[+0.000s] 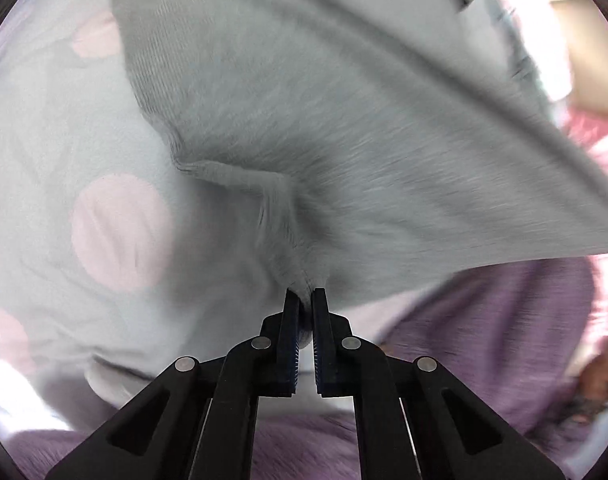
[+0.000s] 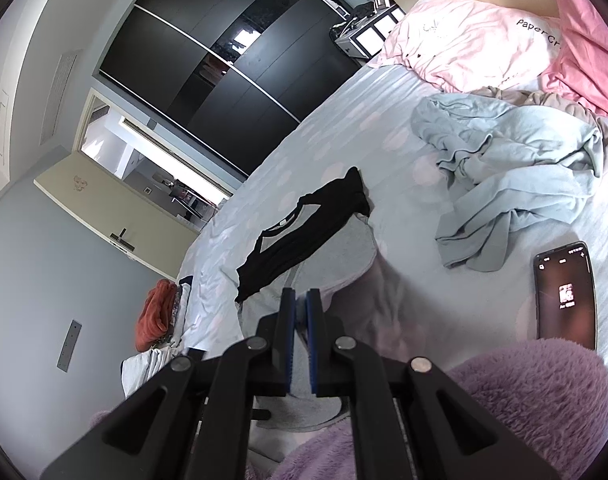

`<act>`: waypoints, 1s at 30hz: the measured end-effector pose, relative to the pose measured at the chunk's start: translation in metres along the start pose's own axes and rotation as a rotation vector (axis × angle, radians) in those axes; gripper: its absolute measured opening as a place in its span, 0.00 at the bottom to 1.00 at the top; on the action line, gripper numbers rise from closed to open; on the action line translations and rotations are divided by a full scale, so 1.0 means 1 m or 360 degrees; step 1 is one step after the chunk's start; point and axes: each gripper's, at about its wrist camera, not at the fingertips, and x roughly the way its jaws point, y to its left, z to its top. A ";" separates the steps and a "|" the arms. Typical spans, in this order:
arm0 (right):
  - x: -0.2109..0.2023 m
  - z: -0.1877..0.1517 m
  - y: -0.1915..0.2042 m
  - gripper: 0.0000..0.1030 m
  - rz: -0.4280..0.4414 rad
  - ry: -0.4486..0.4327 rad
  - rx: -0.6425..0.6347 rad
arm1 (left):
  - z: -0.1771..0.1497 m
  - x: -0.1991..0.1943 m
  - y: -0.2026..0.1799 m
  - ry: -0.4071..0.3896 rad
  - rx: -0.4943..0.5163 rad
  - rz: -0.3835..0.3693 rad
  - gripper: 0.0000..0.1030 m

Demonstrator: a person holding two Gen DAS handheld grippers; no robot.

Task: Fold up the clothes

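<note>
Left tongs (image 1: 305, 294) pinching grey garment (image 1: 304, 128)

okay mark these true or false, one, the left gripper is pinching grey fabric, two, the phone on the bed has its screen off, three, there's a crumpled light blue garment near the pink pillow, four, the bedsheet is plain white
1. The left gripper is pinching the grey garment. True.
2. The phone has its screen off. False: the screen is lit.
3. A crumpled light blue garment lies near the pink pillow. True.
4. The bedsheet is plain white. False: it is pale blue with pink dots.
</note>
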 end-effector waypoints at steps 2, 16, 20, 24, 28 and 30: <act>-0.003 0.001 -0.002 0.05 0.0000 -0.0010 0.0008 | -0.014 -0.038 0.000 -0.0147 -0.0004 -0.0161 0.06; -0.020 0.000 0.012 0.05 0.0029 -0.0079 -0.0011 | -0.052 -0.224 0.052 -0.0880 -0.0130 -0.0616 0.04; -0.033 0.001 0.025 0.05 0.0036 -0.0121 -0.0064 | -0.059 -0.224 0.065 -0.0926 -0.0136 -0.0650 0.04; -0.045 0.000 0.037 0.05 0.0032 -0.0151 -0.0102 | -0.067 -0.233 0.064 -0.0973 -0.0108 -0.0693 0.03; -0.060 -0.001 0.054 0.05 0.0021 -0.0187 -0.0192 | -0.079 -0.247 0.060 -0.1032 -0.0061 -0.0729 0.00; -0.062 0.000 0.060 0.05 0.0019 -0.0188 -0.0223 | -0.079 -0.252 0.058 -0.1046 -0.0045 -0.0706 0.00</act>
